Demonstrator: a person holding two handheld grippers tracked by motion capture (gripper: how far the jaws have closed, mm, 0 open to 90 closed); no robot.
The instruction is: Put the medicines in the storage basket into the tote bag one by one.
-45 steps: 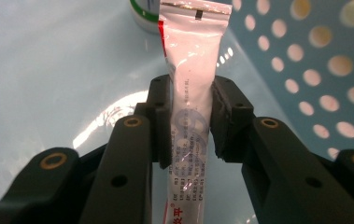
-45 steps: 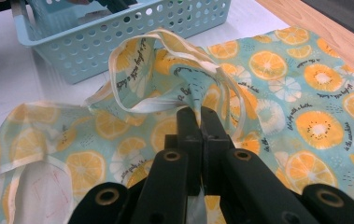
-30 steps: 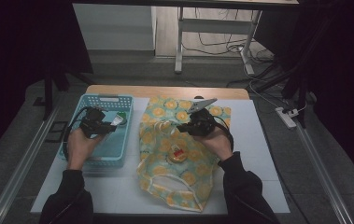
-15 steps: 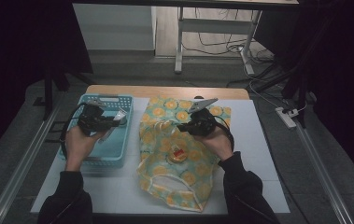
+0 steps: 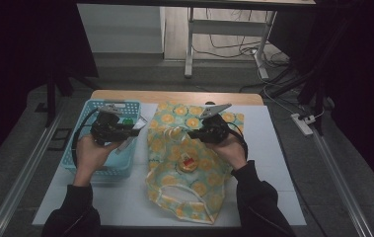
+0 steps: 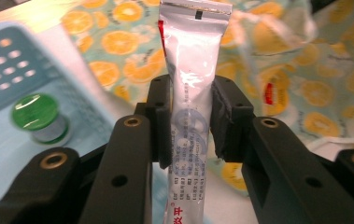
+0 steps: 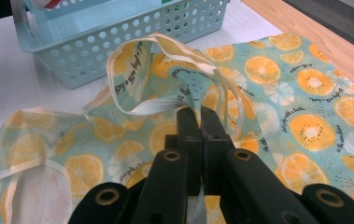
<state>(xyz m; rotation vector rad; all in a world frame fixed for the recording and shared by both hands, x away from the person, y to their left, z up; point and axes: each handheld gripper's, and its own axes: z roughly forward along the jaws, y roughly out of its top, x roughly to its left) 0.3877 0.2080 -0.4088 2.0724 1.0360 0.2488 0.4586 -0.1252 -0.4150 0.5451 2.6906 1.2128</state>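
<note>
My left gripper (image 5: 118,130) (image 6: 191,100) is shut on a white tube (image 6: 195,42) with red and blue print, held up above the right edge of the light blue basket (image 5: 83,148). A teal bag (image 5: 194,177) (image 7: 296,93) printed with orange slices lies flat on the white mat. Its mouth and cream-edged handle loops (image 7: 132,70) face the basket. My right gripper (image 5: 200,133) (image 7: 200,115) is shut on the bag's fabric near the mouth and lifts it a little.
A green-capped small container (image 6: 39,114) stands in the basket (image 6: 6,60) (image 7: 118,37). A red and yellow patch (image 5: 188,163) shows on the middle of the bag. A wooden table edge (image 5: 174,96) runs behind the mat, with desk legs and cables on the floor beyond.
My left gripper has risen out of the basket and moved right toward the bag, carrying the tube. The right gripper has kept its hold in place.
</note>
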